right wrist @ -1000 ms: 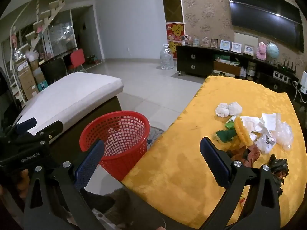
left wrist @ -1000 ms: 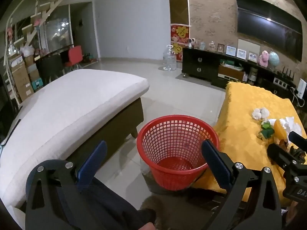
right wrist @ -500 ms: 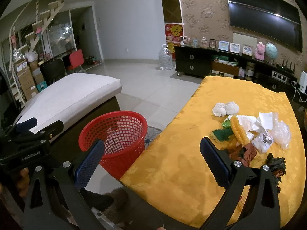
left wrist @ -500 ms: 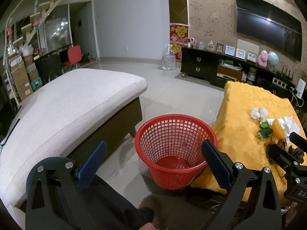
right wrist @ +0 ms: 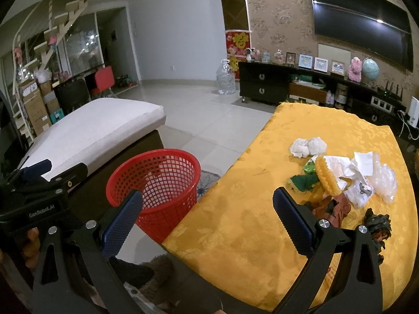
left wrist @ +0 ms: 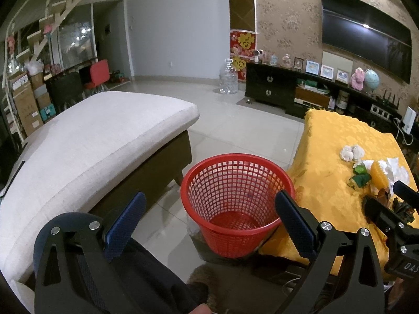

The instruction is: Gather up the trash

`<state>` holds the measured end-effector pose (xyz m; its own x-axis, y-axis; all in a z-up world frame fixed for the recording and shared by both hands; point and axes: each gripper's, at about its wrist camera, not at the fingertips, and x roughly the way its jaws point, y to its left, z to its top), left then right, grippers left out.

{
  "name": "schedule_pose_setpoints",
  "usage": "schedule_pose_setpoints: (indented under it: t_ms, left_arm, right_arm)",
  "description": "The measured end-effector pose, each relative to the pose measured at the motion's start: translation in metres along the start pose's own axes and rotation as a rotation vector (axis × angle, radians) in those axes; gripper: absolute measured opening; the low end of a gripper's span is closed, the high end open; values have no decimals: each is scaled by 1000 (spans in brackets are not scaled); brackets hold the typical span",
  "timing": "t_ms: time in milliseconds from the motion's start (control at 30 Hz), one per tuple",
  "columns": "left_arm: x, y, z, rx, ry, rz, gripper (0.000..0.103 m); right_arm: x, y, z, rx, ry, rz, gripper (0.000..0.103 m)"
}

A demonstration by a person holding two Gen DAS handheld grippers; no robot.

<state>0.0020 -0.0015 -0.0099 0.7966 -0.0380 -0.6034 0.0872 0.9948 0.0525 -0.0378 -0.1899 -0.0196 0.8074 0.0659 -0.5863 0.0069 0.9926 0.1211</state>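
A red mesh basket stands on the floor beside a table with a yellow cloth. A pile of trash lies on the cloth: two crumpled white tissues, a yellow sponge, green wrappers, white papers, clear plastic, brown and dark scraps. My left gripper is open and empty above the basket. My right gripper is open and empty over the table's near left edge.
A beige cushioned bench stands left of the basket. A dark TV cabinet with frames and toys lines the far wall. A water jug stands on the tiled floor. The person's leg and a slipper are below.
Both views have drifted slightly; the basket and trash pile sit a little lower and left in frame. Both grippers stay open and empty.
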Motion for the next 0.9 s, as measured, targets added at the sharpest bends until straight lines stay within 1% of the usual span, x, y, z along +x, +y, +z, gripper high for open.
schedule_pose_setpoints:
  t_ms: [167,900]
  left_arm:
    - [2,-1,-1,-2,2,-1,95]
    - [5,-1,-1,-6,9,-4,95]
  right_arm:
    - [4,2,-5,-7,7,-2,96]
    - [8,3,-5,-10,18,-6,96]
